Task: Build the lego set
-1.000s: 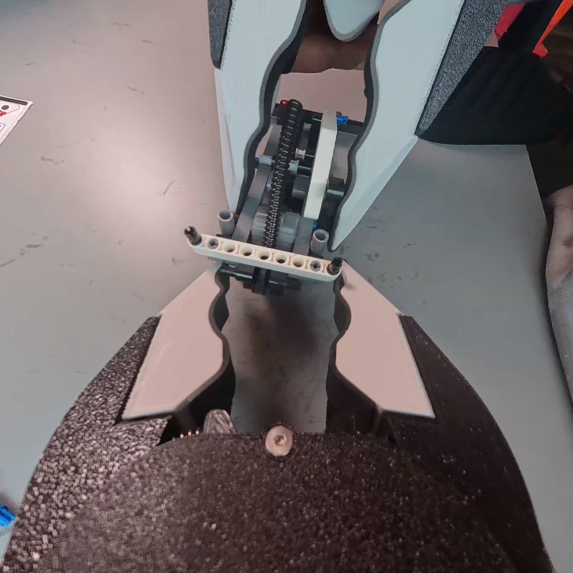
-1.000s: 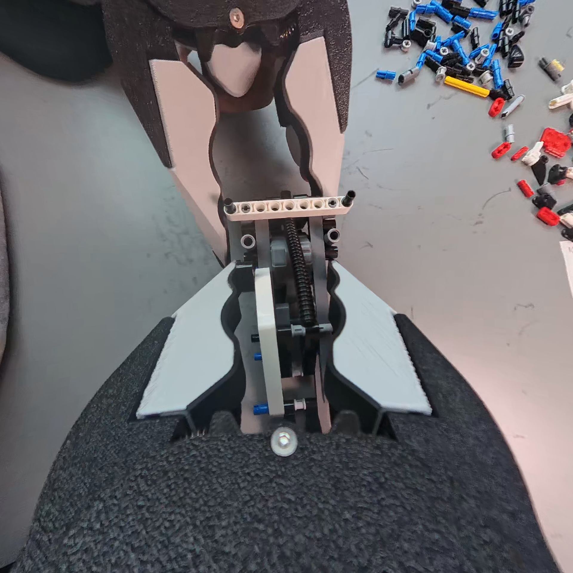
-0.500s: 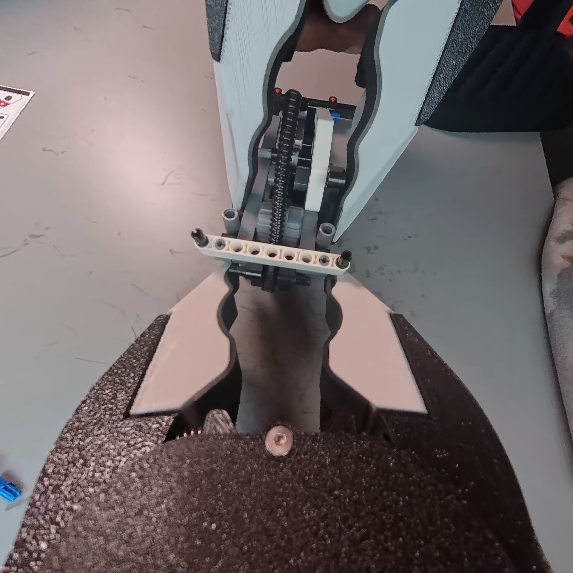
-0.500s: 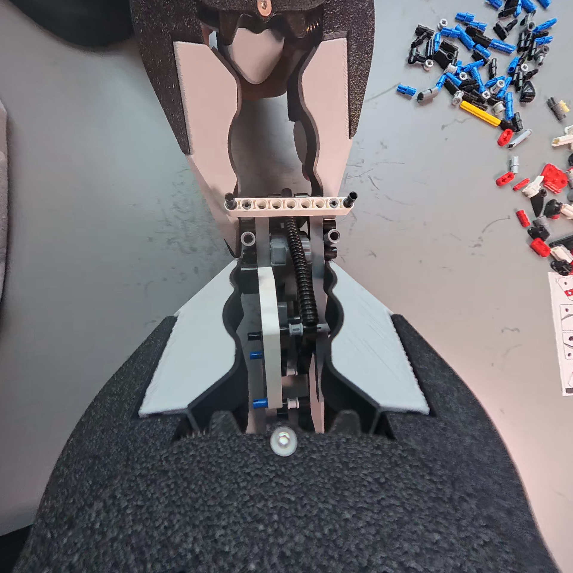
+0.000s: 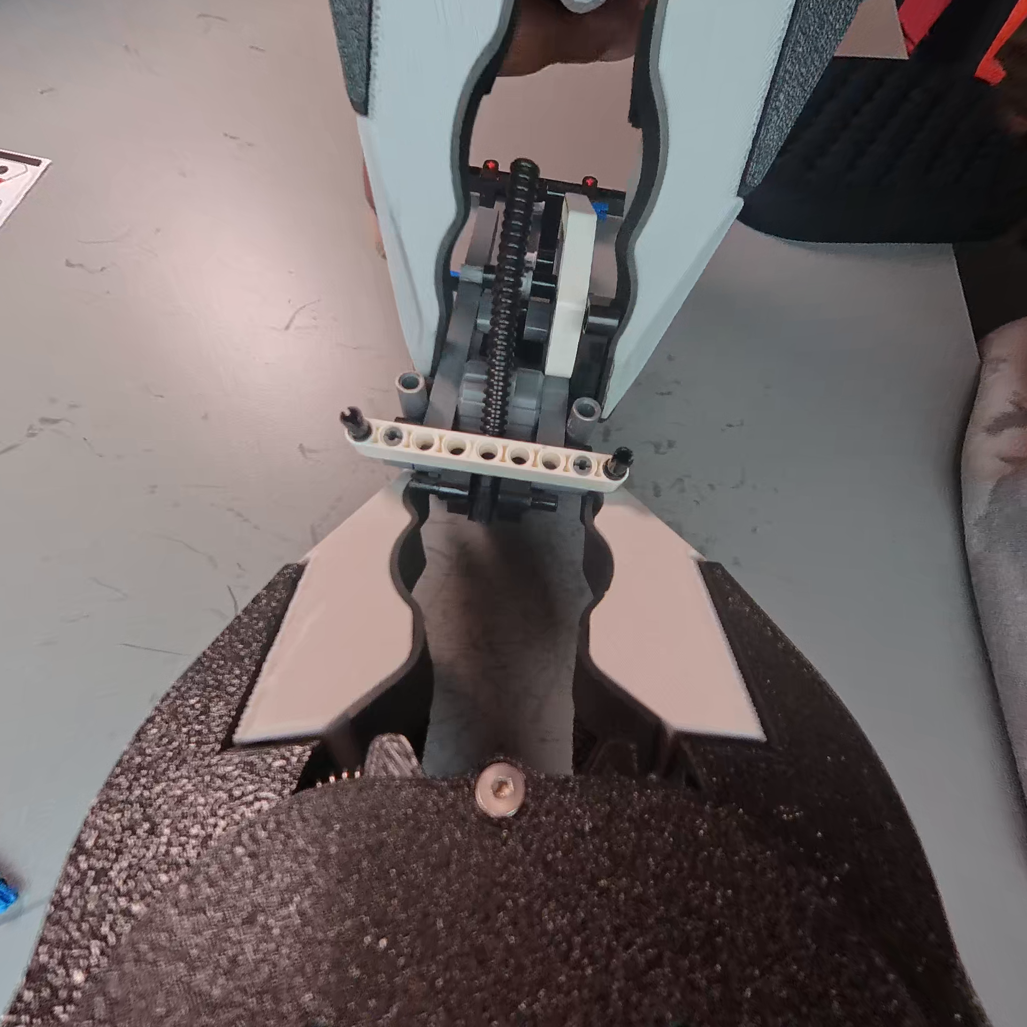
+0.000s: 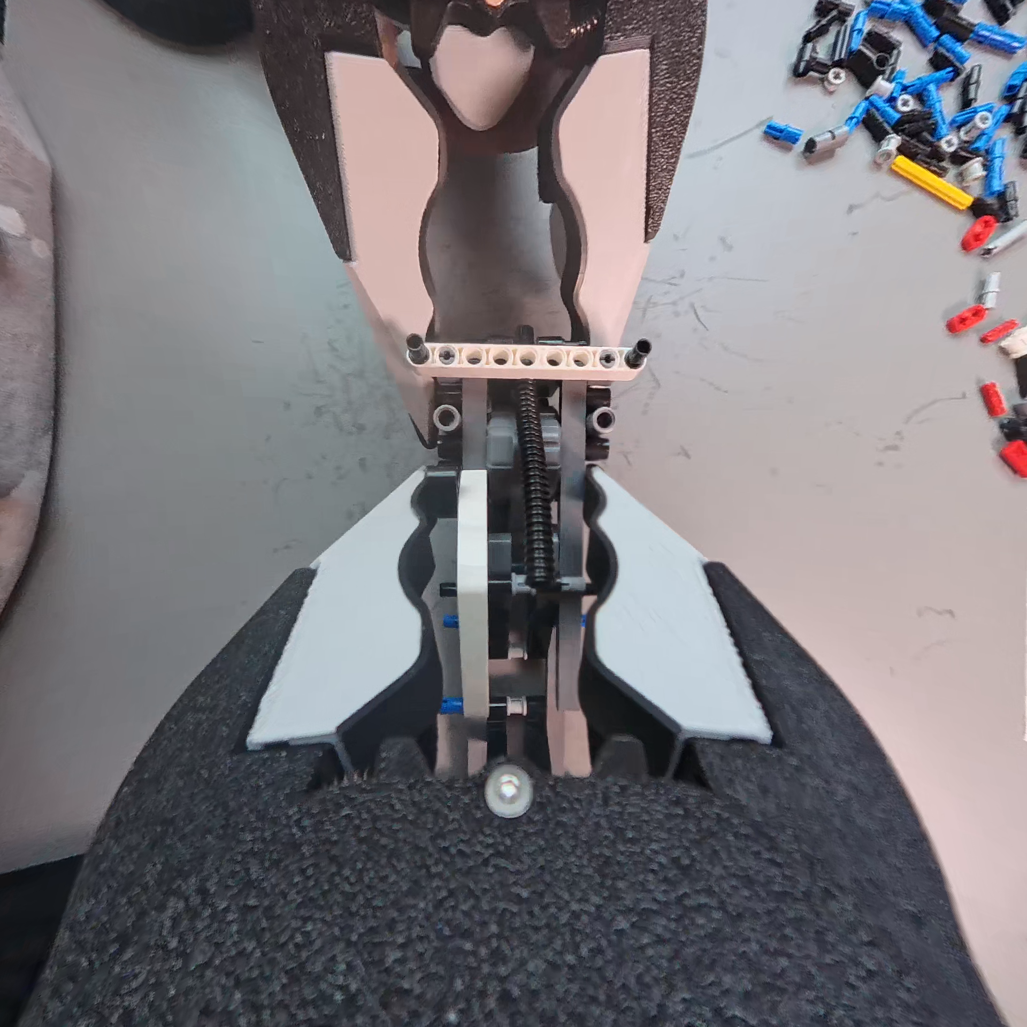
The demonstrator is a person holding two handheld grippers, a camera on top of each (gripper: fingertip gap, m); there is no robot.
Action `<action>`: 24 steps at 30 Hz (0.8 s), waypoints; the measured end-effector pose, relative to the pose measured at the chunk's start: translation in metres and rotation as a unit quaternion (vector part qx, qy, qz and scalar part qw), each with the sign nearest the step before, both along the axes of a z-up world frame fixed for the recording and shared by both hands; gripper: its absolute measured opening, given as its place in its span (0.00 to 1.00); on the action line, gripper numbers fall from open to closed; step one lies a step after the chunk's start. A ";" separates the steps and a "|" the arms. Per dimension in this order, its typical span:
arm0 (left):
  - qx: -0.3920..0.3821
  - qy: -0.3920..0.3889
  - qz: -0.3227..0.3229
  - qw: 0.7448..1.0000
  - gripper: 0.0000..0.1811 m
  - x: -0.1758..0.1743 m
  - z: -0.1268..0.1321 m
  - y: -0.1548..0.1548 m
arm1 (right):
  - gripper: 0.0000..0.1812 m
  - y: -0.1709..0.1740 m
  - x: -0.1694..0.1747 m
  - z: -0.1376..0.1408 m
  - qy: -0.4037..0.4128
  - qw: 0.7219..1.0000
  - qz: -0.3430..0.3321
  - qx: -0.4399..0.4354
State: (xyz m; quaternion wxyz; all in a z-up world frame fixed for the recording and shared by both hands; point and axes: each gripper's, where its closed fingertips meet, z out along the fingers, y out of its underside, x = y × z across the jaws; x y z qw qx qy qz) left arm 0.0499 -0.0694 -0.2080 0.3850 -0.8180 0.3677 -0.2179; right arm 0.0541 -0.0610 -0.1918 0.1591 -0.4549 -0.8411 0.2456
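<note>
Fingers of my right gripper point(image 6: 508, 478), pale grey plastic with wavy black inner edges, were clamped on both flanks of the half-built lego assembly point(image 6: 517, 533), a narrow frame of dark grey beams with a white curved panel and a black ribbed hose running along its middle. It was held between my two grippers above the scuffed grey table point(image 6: 778, 444); whether its underside touched the surface I could not tell. At the far end of the frame, a white cross beam with a row of round holes point(image 6: 525, 361) sat across it, a black pin standing at each end. Beyond that beam my left gripper point(image 5: 494, 500), pinkish plastic with the same wavy black edges, faced the right one head-on. Its jaws were parted about as wide as the frame's end, the tips just beside the black parts under the cross beam; whether they pinched them I could not tell. Farther off to the right lay a loose scatter of blue, black, red and yellow pieces point(image 6: 933, 111). In the left wrist view, a printed sheet's corner point(image 5: 16, 183) lay at the table's far left edge.
</note>
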 end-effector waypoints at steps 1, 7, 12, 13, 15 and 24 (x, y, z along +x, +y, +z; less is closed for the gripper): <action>0.000 -0.001 0.001 1.000 0.30 0.000 0.000 0.000 | 0.28 0.000 -0.001 0.000 0.002 1.000 0.006 0.007; -0.003 -0.004 0.002 1.000 0.30 -0.004 0.000 0.001 | 0.29 0.004 -0.002 0.001 -0.014 0.999 -0.026 0.023; -0.001 -0.002 0.006 1.000 0.30 -0.010 0.000 0.001 | 0.34 0.018 0.028 0.022 0.021 0.997 -0.070 0.033; -0.002 -0.003 0.005 1.000 0.30 -0.010 0.000 0.001 | 0.29 0.023 0.036 0.022 0.028 0.995 -0.079 0.044; -0.005 -0.004 0.004 1.000 0.30 -0.010 0.000 0.001 | 0.18 0.033 0.048 0.018 0.040 0.992 -0.108 0.051; -0.008 0.011 -0.001 1.000 0.30 -0.011 -0.001 0.000 | 0.04 0.020 0.042 0.055 0.066 0.994 -0.057 0.068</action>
